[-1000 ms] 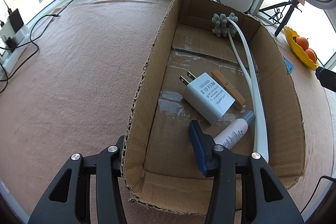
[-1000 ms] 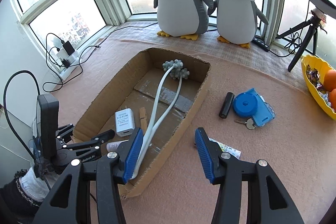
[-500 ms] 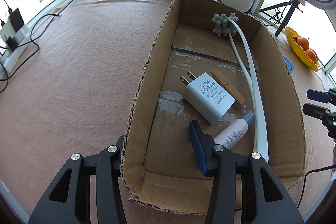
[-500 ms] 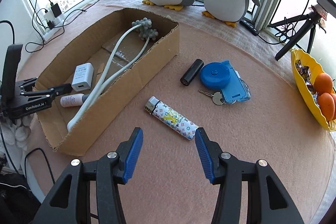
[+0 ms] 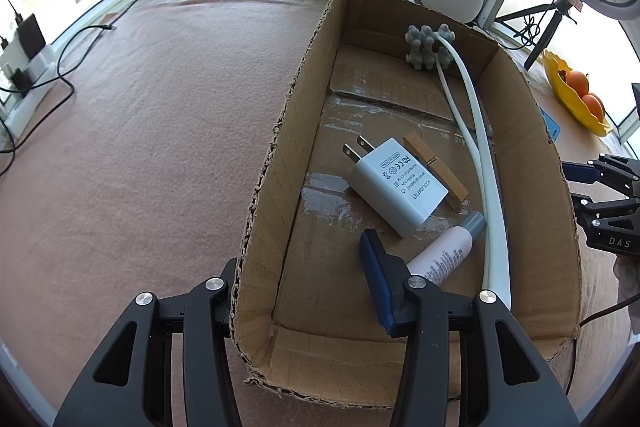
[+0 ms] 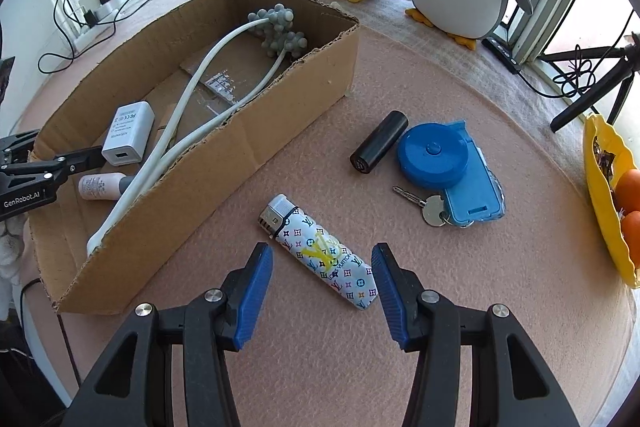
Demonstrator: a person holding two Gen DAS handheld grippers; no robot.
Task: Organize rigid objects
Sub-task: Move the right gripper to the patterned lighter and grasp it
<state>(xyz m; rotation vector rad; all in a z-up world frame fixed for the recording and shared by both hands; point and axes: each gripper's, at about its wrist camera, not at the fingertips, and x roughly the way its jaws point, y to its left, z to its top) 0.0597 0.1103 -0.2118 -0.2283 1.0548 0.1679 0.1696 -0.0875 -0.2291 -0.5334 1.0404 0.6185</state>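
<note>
Right tool (image 6: 322, 281) gapes above the lighter (image 6: 320, 251), black cylinder (image 6: 379, 141) and keys (image 6: 424, 205) beyond; left tool (image 5: 296, 291) clamps the box wall (image 5: 256, 227), its outer finger hidden.

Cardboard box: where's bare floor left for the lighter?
Free: the cardboard box floor along its left wall, from the massager end to the near flap. Crowded: right side, with charger, clothespin, tube and white massager arms. Lighter lies outside.
</note>
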